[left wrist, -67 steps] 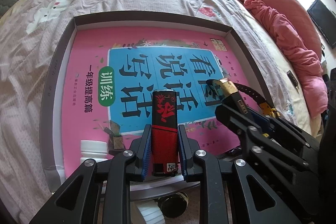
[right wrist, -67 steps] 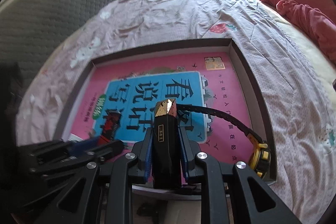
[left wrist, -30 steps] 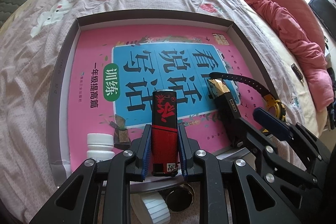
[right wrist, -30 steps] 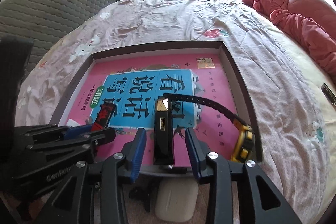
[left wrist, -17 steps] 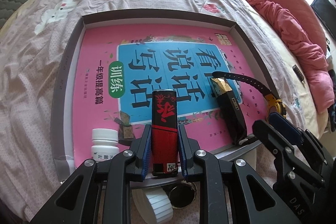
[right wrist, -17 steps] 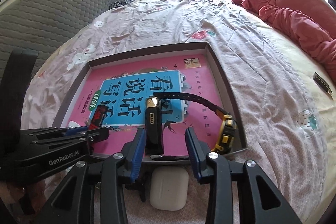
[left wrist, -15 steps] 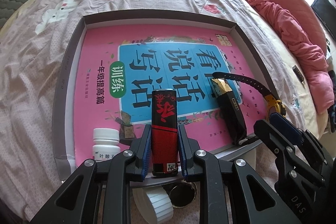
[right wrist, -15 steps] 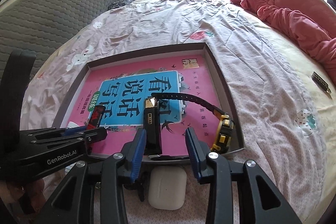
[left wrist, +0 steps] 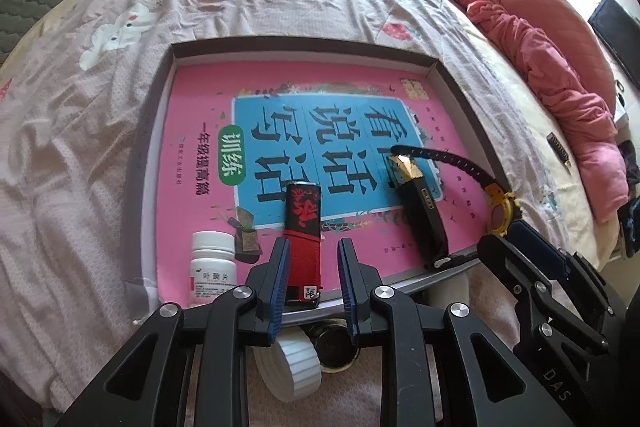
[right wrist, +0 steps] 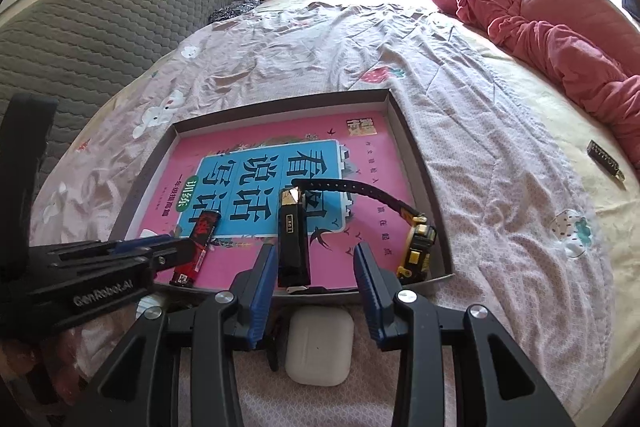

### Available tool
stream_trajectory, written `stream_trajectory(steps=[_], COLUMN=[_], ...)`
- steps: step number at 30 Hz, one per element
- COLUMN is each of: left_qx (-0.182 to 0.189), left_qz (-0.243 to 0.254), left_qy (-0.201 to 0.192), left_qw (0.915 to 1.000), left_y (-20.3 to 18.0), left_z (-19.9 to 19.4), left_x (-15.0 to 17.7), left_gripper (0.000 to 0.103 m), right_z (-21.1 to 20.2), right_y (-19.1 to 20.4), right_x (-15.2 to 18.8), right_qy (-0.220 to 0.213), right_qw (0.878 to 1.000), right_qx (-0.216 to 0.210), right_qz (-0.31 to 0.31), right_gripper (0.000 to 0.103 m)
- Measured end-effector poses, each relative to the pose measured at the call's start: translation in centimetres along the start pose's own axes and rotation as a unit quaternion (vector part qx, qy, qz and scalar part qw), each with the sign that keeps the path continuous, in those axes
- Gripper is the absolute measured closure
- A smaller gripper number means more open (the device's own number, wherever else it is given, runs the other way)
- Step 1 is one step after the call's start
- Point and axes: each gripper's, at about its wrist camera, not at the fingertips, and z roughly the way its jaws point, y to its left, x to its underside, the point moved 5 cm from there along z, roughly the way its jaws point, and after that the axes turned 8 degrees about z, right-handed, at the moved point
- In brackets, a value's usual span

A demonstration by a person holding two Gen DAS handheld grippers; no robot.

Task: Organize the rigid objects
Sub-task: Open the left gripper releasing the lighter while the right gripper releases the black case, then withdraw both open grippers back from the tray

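A grey tray [left wrist: 156, 131] lined with a pink book cover lies on the bed. A red and black lighter [left wrist: 303, 227] lies in it between the open pads of my left gripper [left wrist: 310, 259]; it also shows in the right wrist view [right wrist: 198, 247]. A black and gold lighter [right wrist: 292, 239] lies in the tray just ahead of my open, empty right gripper [right wrist: 316, 267]; it also shows in the left wrist view [left wrist: 420, 211]. A yellow and black watch [right wrist: 416, 243] lies at the tray's right side. A white pill bottle [left wrist: 212, 259] lies at the front left.
A white earbud case [right wrist: 320, 345] lies on the bed in front of the tray. A white ribbed cap [left wrist: 294, 359] and a round gold-rimmed object [left wrist: 334, 347] lie under the left gripper. A pink quilt [right wrist: 552, 27] is at the right, a small dark bar [right wrist: 604, 159] near it.
My left gripper has opened and let go of the red lighter, which now lies in the tray. My right gripper let go of the black and gold lighter earlier and has drawn back.
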Motion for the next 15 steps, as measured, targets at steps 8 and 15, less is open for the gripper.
stream_trajectory(steps=[8, 15], left_qx=[-0.016, -0.028], left_qz=[-0.019, -0.034], left_qy=[-0.032, -0.050], left_qw=[0.9992, 0.9978], left_y=[1.6, 3.0], left_z=[-3.3, -5.7], left_x=[0.0, 0.9], left_gripper=[0.061, 0.059], right_z=[-2.1, -3.9], right_y=[-1.0, -1.8], right_x=[-0.1, 0.3], right_qy=[-0.018, -0.029], right_qw=[1.000, 0.999], right_qx=[0.006, 0.010], right_qz=[0.013, 0.019], right_gripper=[0.057, 0.057])
